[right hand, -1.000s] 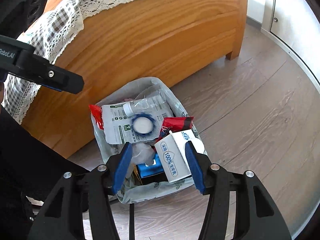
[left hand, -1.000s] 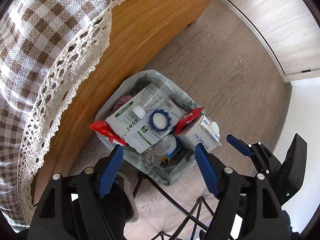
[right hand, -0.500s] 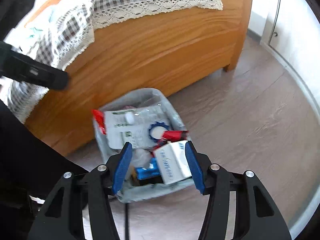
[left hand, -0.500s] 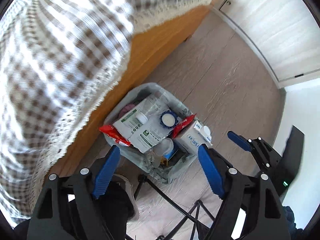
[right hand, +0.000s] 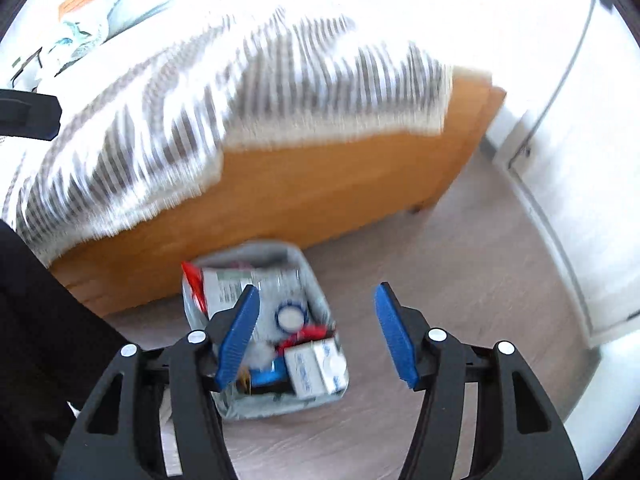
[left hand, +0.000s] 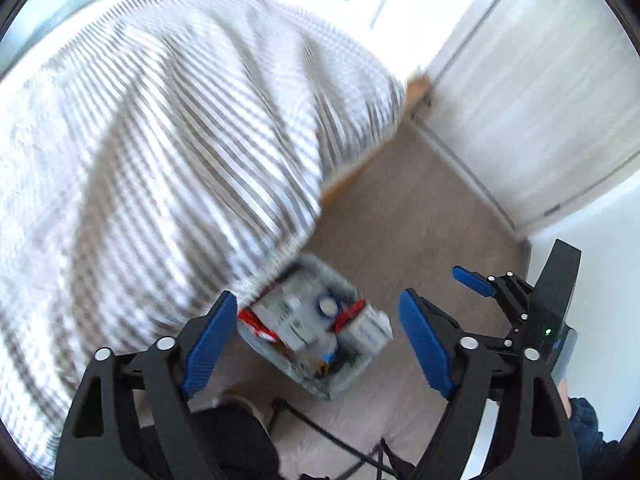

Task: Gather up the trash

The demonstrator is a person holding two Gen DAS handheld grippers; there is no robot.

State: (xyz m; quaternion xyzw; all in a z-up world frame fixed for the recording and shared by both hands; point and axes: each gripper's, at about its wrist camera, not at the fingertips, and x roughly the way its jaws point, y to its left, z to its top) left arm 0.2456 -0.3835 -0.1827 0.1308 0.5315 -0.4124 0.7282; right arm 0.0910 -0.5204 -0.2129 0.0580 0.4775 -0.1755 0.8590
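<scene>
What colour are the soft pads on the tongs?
Blue pads on black tongs. The right wrist view shows them best.

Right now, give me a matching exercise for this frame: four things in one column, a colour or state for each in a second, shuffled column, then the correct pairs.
Things:
1. trash bin
2. bed frame
3. left gripper
4. bedspread

Descriptions:
A. orange wood
B. open, nothing between its blue pads
C. checked grey and white, hanging over the bed's edge
D. on the floor beside the bed, full of cartons and wrappers

Pairs: 1-D, 2-A, 3-B, 4-C
</scene>
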